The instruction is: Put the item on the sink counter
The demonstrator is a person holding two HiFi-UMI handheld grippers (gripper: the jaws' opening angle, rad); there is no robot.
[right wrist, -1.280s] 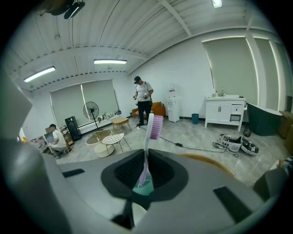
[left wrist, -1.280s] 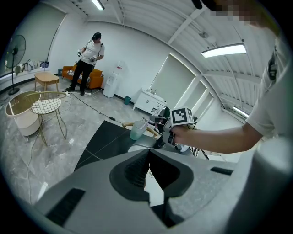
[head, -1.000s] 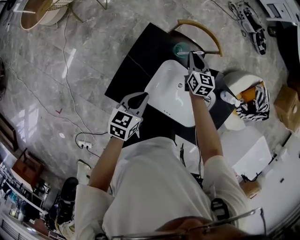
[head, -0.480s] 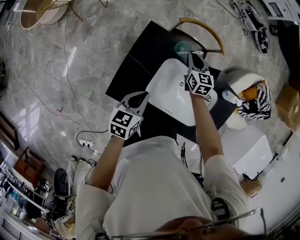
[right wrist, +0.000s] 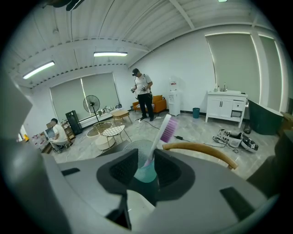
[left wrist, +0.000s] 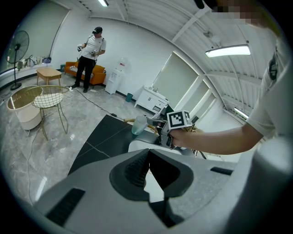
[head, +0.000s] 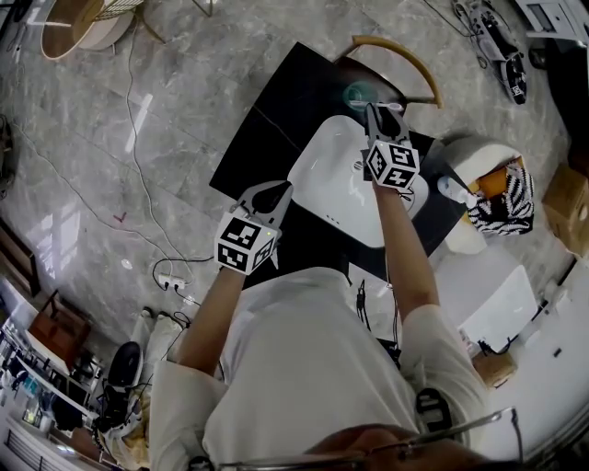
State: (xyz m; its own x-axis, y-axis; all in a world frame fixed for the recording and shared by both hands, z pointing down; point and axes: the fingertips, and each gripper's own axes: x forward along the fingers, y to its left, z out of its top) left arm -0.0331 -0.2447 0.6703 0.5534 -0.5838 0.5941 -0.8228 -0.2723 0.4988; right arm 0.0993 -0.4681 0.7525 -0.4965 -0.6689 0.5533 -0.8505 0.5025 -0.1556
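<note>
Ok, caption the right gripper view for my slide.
Right gripper, its jaws just opening, with a teal cup holding a purple-bristled toothbrush standing free between them.

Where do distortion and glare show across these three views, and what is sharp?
Both gripper views: fisheye, dark round borders, ceiling beam bowed. Head view: glare streaks the marble floor; white sink basin looks overexposed. Right gripper view: toothbrush sharp.

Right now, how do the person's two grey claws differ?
The left grey claw is shut, empty; the right grey claw has just been opening, jaws apart around a translucent teal cup holding a purple-bristled toothbrush. The left hovers nearer the person, the right across the white basin. Both bear marker cubes.
</note>
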